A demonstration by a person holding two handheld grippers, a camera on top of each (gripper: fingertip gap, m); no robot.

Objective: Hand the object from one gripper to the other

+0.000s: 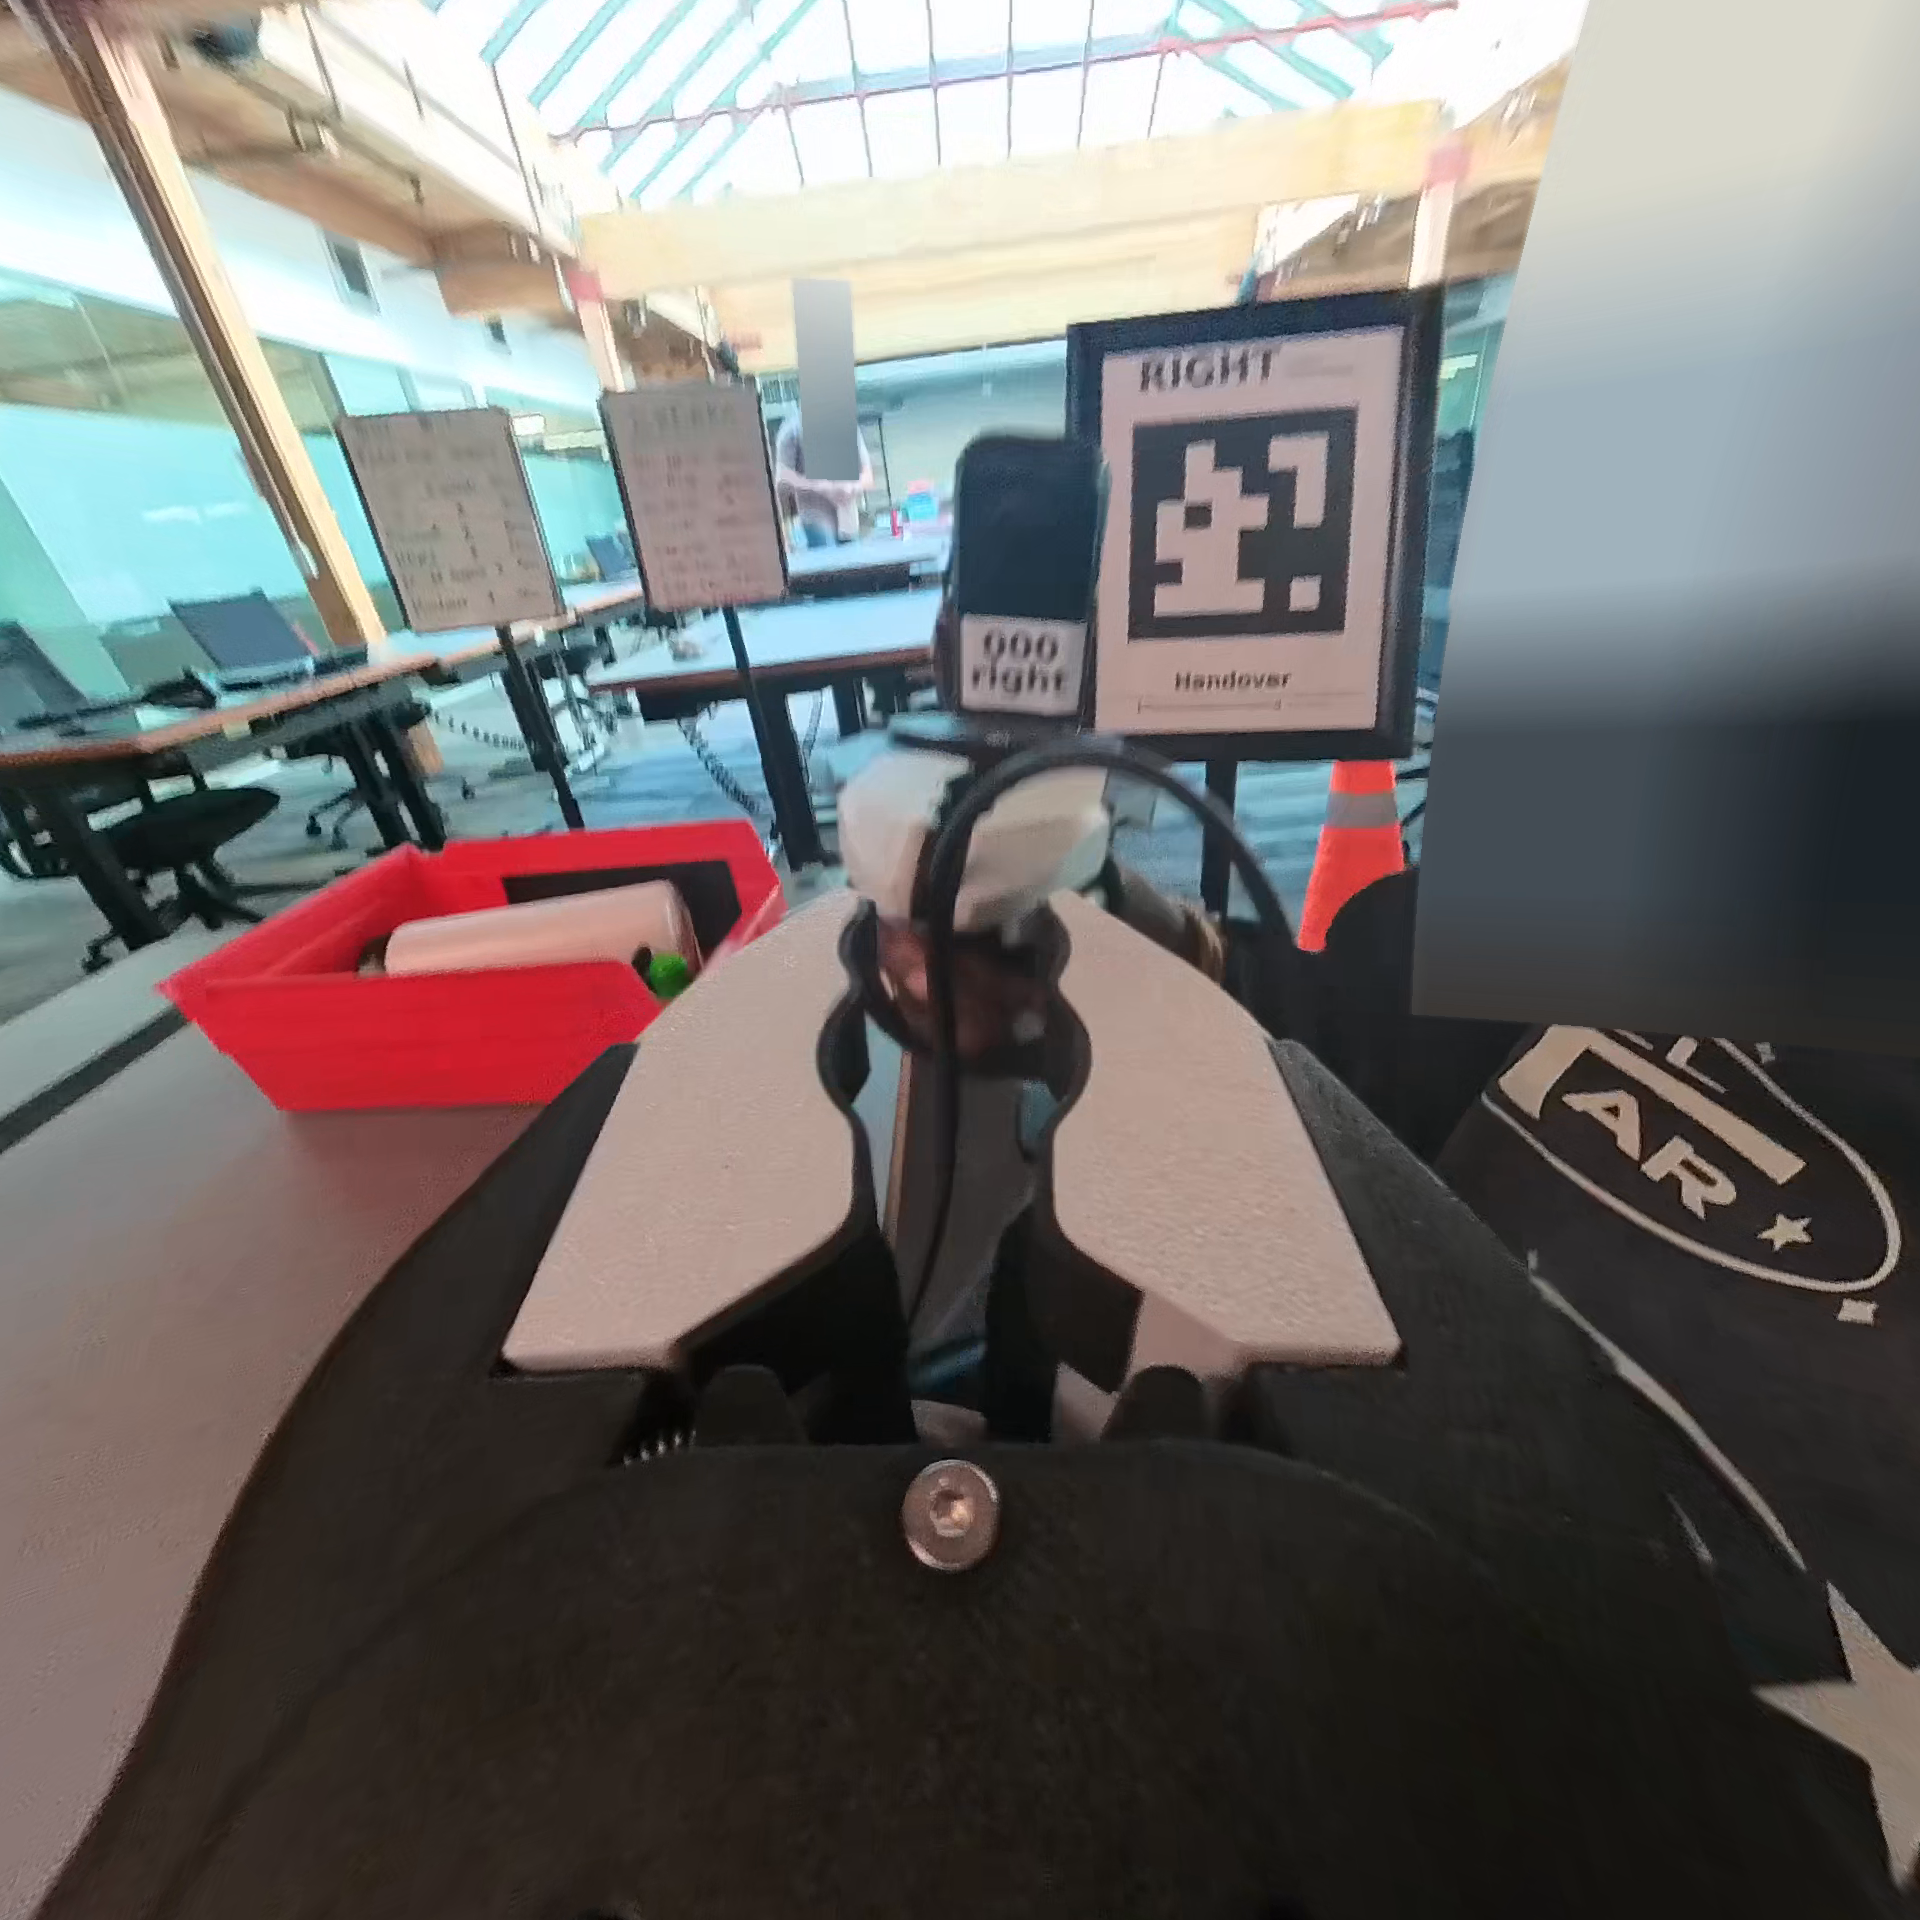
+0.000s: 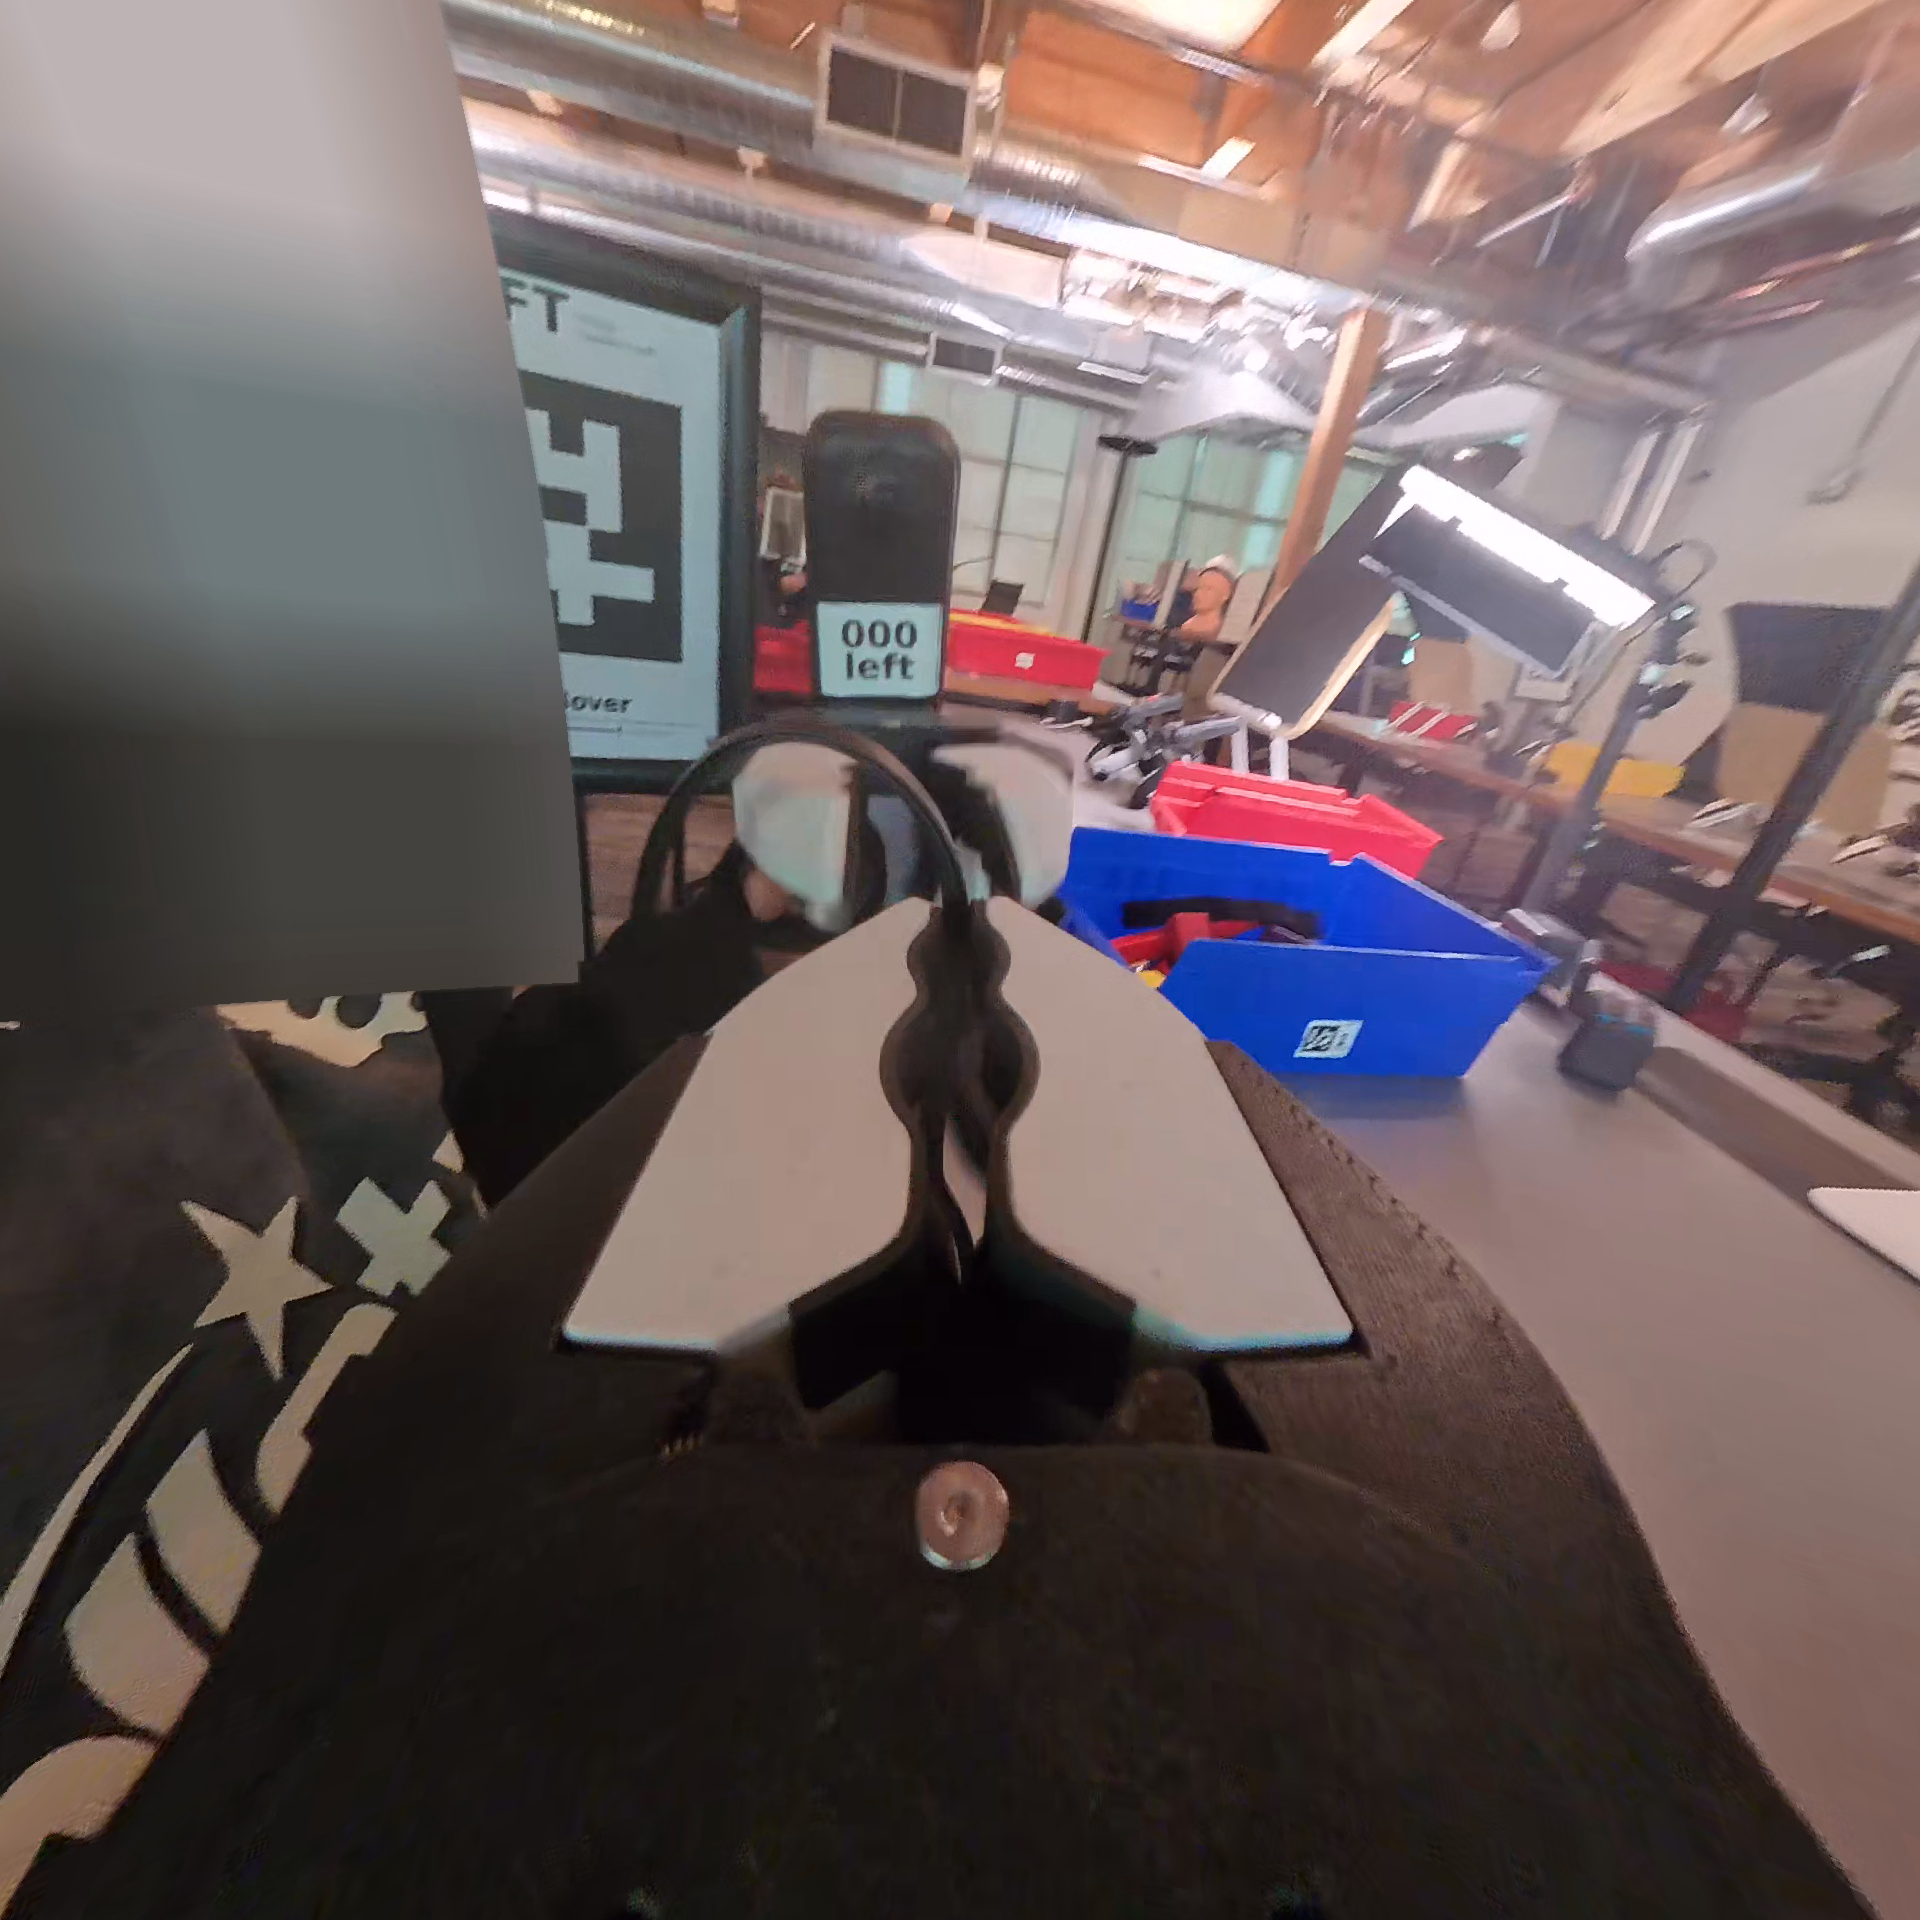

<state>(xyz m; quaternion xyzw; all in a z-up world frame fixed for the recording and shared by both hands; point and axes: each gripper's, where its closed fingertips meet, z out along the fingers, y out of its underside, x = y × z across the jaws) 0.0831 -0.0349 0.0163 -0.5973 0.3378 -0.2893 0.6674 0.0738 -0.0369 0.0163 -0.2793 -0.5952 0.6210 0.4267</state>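
The object is a thin black cable (image 1: 1091,750) bent into a loop in the air between the two grippers, which face each other tip to tip. My left gripper (image 1: 956,925) has its white fingers apart, and the cable runs down through the gap without being pinched. My right gripper (image 2: 958,914) is shut on the cable (image 2: 831,740), whose loop arcs up in front of its tips. The right gripper shows in the left wrist view (image 1: 966,847) just beyond my left tips. The left gripper shows in the right wrist view (image 2: 894,821) with its fingers spread around the loop.
A red bin (image 1: 416,1029) holding a white object sits on the grey table (image 1: 156,1299) at left. A blue bin (image 2: 1351,997) and another red bin (image 2: 1288,810) stand at right, with a small dark block (image 2: 1605,1039) beyond. An orange cone (image 1: 1356,842) and framed marker boards (image 1: 1247,520) stand behind. A person's black printed garment (image 1: 1662,1195) is close. Less than 4 cm separates the two grippers' tips.
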